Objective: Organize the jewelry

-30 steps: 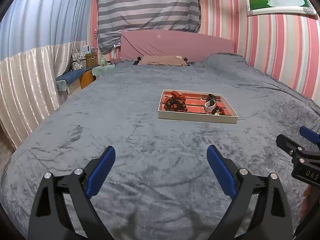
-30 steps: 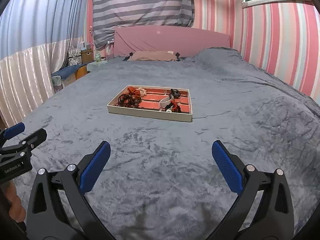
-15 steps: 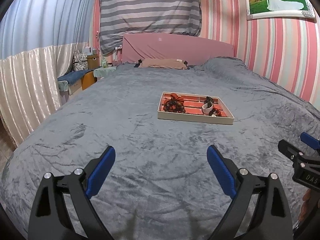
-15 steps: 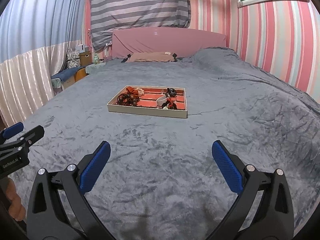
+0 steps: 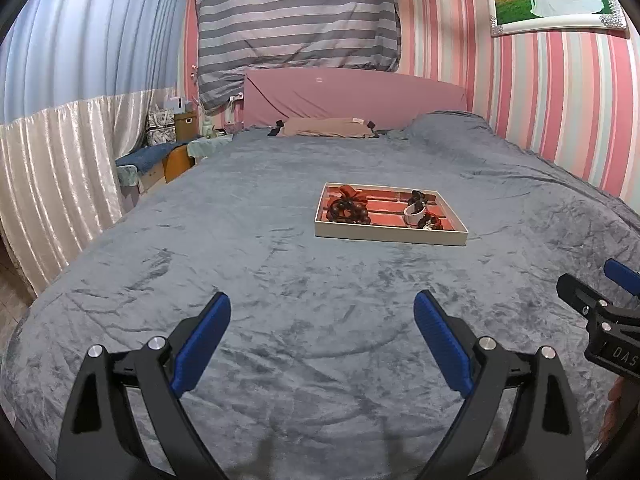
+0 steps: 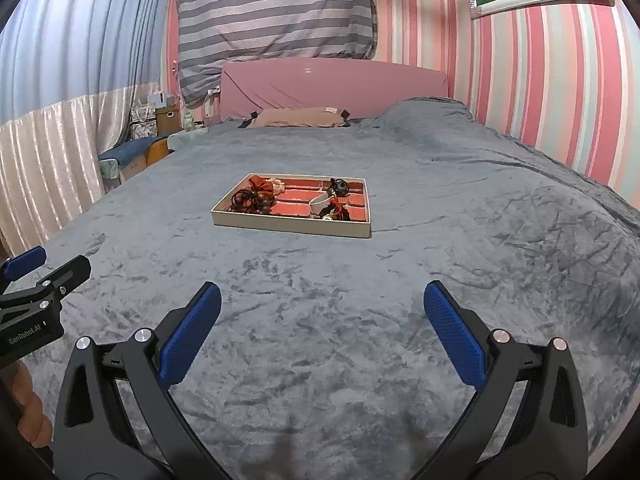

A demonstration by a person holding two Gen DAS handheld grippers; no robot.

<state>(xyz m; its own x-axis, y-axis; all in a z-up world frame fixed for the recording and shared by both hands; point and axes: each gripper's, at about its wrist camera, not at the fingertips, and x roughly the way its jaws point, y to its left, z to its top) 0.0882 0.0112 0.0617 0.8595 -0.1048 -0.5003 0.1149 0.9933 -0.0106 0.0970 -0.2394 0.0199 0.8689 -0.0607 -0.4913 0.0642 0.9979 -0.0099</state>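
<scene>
Jewelry tray [image 5: 390,236]: shallow rectangular box, cream outer walls, red lining split into compartments; lies flat on the bed, near the middle of the blanket, well ahead of both tools.
Dark bead strands [image 5: 346,211]: heaped in the left end of the tray, glossy brown-black beads, looped over one another.
Red fabric piece [image 5: 349,192]: at the far left corner of the tray, just behind the beads, touching them.
White bangle [image 5: 414,213]: wide white ring, in the right half of the tray, tilted.
Small dark item [image 5: 416,197]: behind the bangle, near the far wall; detail too small to tell.
Red and dark cluster [image 6: 338,213]: at the near right of the tray, beside the bangle; separate pieces cannot be told apart.
Bed [image 5: 280,280]: covered by a grey plush blanket, creased.
Left tool [image 5: 322,334]: blue pads wide apart, nothing between them, held above the blanket short of the tray.
Right tool [image 6: 322,324]: blue pads wide apart, nothing between them, beside the left tool, also short of the tray.
Headboard [image 5: 352,96]: pink, at the far end.
</scene>
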